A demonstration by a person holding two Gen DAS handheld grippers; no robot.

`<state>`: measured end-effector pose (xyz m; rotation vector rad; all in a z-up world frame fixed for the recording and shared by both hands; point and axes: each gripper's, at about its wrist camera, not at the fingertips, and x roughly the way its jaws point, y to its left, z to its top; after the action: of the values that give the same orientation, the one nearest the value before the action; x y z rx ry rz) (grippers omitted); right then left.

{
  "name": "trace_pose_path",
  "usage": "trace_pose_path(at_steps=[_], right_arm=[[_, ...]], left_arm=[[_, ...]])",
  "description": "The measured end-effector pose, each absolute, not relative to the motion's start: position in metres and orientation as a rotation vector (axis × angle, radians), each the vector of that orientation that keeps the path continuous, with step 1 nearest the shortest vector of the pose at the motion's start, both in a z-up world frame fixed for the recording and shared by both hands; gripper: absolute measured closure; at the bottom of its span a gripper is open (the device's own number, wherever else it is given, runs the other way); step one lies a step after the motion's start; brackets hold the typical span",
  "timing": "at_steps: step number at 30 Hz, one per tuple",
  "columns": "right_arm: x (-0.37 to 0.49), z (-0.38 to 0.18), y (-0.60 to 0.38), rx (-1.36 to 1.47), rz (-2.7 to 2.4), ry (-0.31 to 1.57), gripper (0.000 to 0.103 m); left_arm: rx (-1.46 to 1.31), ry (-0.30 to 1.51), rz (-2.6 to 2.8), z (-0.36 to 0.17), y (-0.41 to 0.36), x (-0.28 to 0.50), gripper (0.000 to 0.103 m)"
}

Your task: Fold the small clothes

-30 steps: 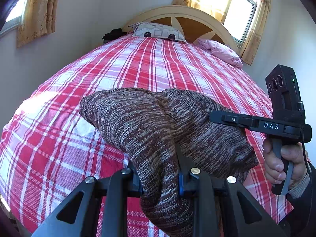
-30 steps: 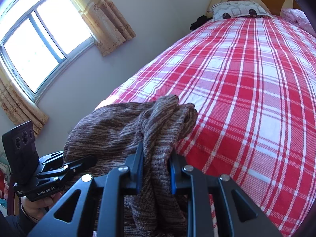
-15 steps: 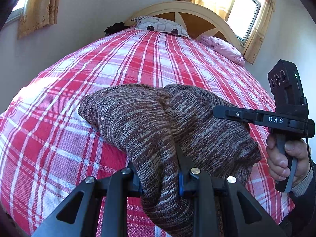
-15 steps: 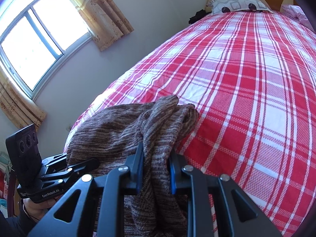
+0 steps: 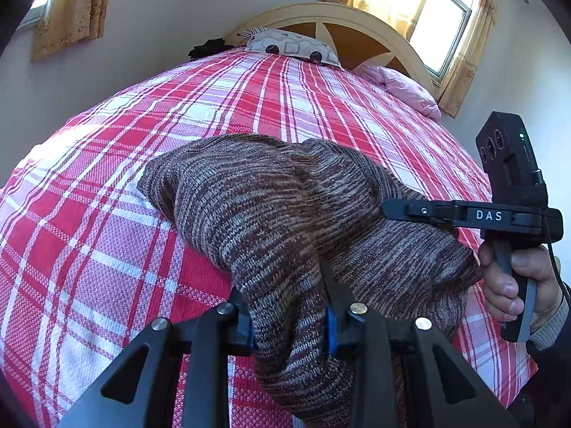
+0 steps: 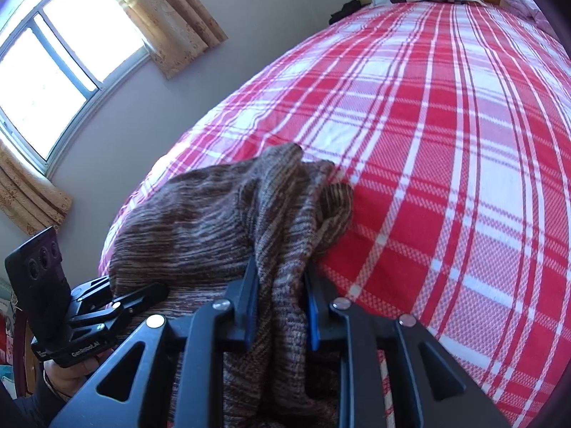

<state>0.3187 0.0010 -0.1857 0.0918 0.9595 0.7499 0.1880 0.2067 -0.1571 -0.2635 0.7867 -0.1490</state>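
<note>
Still both claws (image 5: 289, 315) on sweater (image 5: 271, 207), seemingly.

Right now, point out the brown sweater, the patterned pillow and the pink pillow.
brown sweater (image 5: 271, 199), left wrist view, top of the bunched knit.
patterned pillow (image 5: 292, 44), left wrist view, middle of its face.
pink pillow (image 5: 403, 87), left wrist view, middle.

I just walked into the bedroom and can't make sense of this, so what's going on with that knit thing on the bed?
A person is handling a brown marled knit garment with two handheld grippers. The left gripper and the right gripper are each shut on a bunched part of it. Part of the garment rests on the red and white plaid bedspread, bunched rather than laid flat, so no neat fold shows yet.
</note>
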Motion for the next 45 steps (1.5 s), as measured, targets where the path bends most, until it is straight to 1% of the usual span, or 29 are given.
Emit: trace_pose_path(at_steps=[5,6,7,8,9,10,11,12,15,16,17,19,20,21,22,23,30,31,38,45], right_arm=[[0.320,-0.191,0.004,0.063,0.707,0.962,0.073],[0.320,-0.192,0.004,0.063,0.701,0.967,0.073],[0.320,-0.193,0.004,0.067,0.694,0.976,0.072],[0.321,-0.194,0.003,0.074,0.685,0.984,0.069],[0.321,-0.194,0.000,0.083,0.674,0.988,0.067],[0.321,-0.195,-0.001,0.085,0.664,0.992,0.062],[0.320,-0.196,-0.003,0.080,0.645,1.000,0.054],[0.320,-0.196,-0.003,0.076,0.633,1.002,0.051],[0.308,-0.185,-0.014,0.059,0.586,0.963,0.037],[0.301,-0.181,-0.017,0.048,0.566,0.949,0.030],[0.292,-0.172,-0.023,0.035,0.535,0.922,0.027],[0.276,-0.159,-0.032,0.027,0.496,0.881,0.026],[0.265,-0.151,-0.036,0.023,0.482,0.854,0.022],[0.254,-0.143,-0.039,0.015,0.468,0.826,0.019],[0.240,-0.133,-0.041,0.002,0.458,0.789,0.013],[0.229,-0.126,-0.041,-0.012,0.454,0.761,0.011],[0.147,-0.070,-0.029,-0.082,0.457,0.546,0.002],[0.139,-0.065,-0.027,-0.096,0.453,0.526,0.000],[0.102,-0.040,-0.017,-0.172,0.416,0.430,0.000],[0.086,-0.040,-0.018,-0.202,0.425,0.416,0.000]], left_arm=[[-0.254,0.787,-0.133,-0.159,0.204,0.189,0.071],[-0.255,0.786,-0.128,-0.159,0.204,0.188,0.068],[-0.258,0.786,-0.124,-0.160,0.205,0.188,0.065],[-0.262,0.786,-0.116,-0.161,0.205,0.188,0.061],[-0.271,0.786,-0.094,-0.162,0.208,0.187,0.050],[-0.279,0.787,-0.076,-0.164,0.210,0.186,0.042],[-0.295,0.788,-0.070,-0.165,0.213,0.185,0.041],[-0.315,0.791,-0.068,-0.165,0.215,0.184,0.040],[-0.343,0.791,-0.040,-0.156,0.219,0.169,0.040],[-0.329,0.789,-0.029,-0.152,0.218,0.165,0.040],[-0.299,0.786,-0.008,-0.144,0.216,0.158,0.040],[-0.240,0.771,0.026,-0.128,0.210,0.142,0.039],[-0.223,0.760,0.036,-0.123,0.208,0.137,0.039],[-0.206,0.746,0.041,-0.117,0.207,0.130,0.035],[-0.184,0.724,0.044,-0.107,0.204,0.121,0.026],[-0.165,0.704,0.055,-0.099,0.202,0.112,0.024],[-0.116,0.571,0.093,-0.050,0.192,0.069,0.021],[-0.117,0.560,0.094,-0.045,0.192,0.065,0.021],[-0.100,0.486,0.088,-0.016,0.181,0.046,0.020],[-0.085,0.472,0.083,-0.012,0.173,0.041,0.020]])
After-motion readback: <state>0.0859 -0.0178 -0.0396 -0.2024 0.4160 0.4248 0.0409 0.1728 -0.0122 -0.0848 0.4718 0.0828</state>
